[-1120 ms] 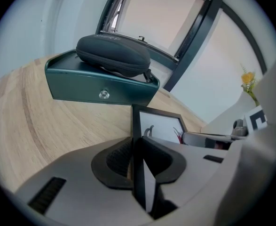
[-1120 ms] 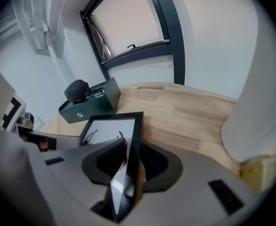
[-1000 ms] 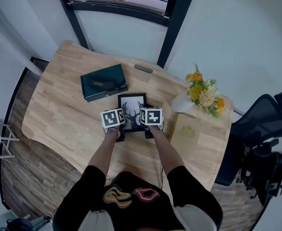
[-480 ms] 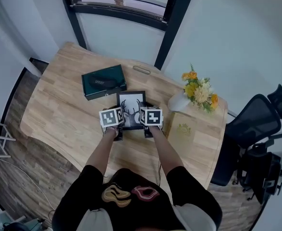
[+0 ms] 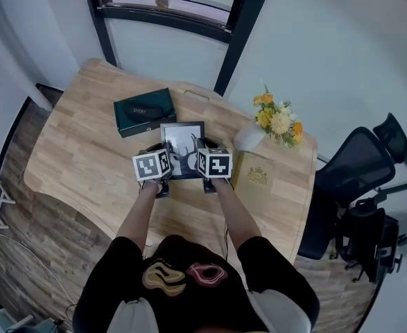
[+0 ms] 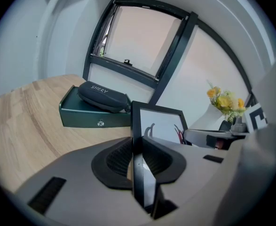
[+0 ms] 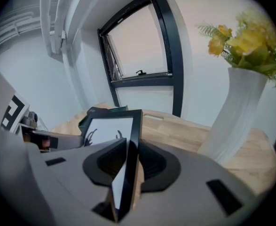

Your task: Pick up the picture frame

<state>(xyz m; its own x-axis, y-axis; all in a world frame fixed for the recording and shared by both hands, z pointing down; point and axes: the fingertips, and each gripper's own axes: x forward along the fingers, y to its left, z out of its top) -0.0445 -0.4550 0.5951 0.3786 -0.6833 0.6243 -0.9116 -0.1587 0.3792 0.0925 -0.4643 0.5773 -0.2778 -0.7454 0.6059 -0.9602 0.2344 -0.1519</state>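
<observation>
The black picture frame (image 5: pixel 182 144), holding a deer-antler print, is held off the wooden table (image 5: pixel 78 151) between my two grippers. My left gripper (image 5: pixel 163 152) is shut on the frame's left edge. In the left gripper view that edge (image 6: pixel 137 140) runs straight between the pads of the left gripper (image 6: pixel 138 161). My right gripper (image 5: pixel 200 151) clamps the right edge, and its jaws are closing with the frame between them. The right gripper view shows the frame (image 7: pixel 110 126) tilted and wedged in the right gripper (image 7: pixel 128 163).
A dark green box with a black glasses case (image 5: pixel 145 112) lies just beyond the frame. At the right stand a white vase of yellow flowers (image 5: pixel 272 122) and a tan box (image 5: pixel 257 179). An office chair (image 5: pixel 359 179) sits off the table's right end.
Both grippers have risen together with the picture frame held between them, so the frame now hangs above the table.
</observation>
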